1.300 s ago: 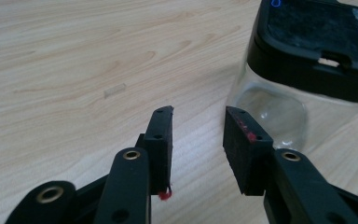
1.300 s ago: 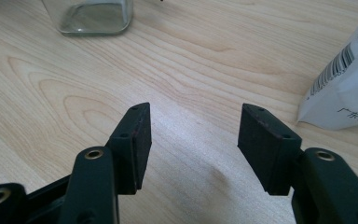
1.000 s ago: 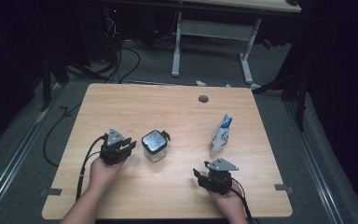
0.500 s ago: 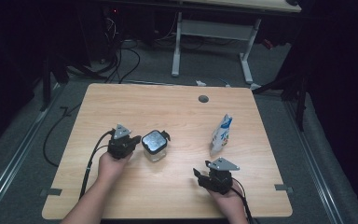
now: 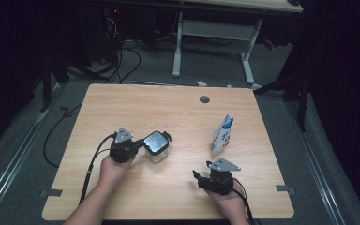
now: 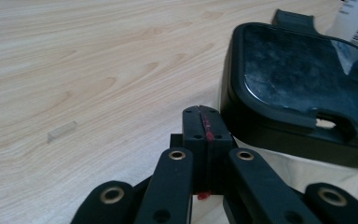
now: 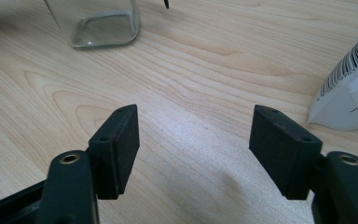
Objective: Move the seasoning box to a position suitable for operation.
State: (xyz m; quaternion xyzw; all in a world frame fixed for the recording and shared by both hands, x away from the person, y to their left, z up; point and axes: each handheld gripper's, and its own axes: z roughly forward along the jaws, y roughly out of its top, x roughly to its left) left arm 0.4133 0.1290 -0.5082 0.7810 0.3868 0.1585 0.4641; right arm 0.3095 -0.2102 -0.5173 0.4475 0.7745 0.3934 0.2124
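Note:
A square clear glass jar (image 5: 156, 149) with a black lid (image 6: 303, 88) stands left of the table's middle. My left gripper (image 5: 138, 146) is shut with nothing in it, its tips just left of the jar's lid (image 5: 155, 141). In the left gripper view the closed jaws sit beside the lid's near corner. A white and blue pouch (image 5: 222, 135) stands to the right. My right gripper (image 5: 198, 178) is open near the front edge, its jaws wide apart over bare wood. In the right gripper view the jar's base (image 7: 98, 23) is at top left and the pouch (image 7: 349, 93) at the right edge.
The wooden table (image 5: 122, 108) has a round grey cable hole (image 5: 204, 99) at the back. A small clear scrap (image 6: 61, 131) lies on the wood left of my left gripper. Cables and a desk frame (image 5: 215, 33) stand on the floor behind.
My left gripper has moved right, up to the jar's lid. The right gripper has stayed put.

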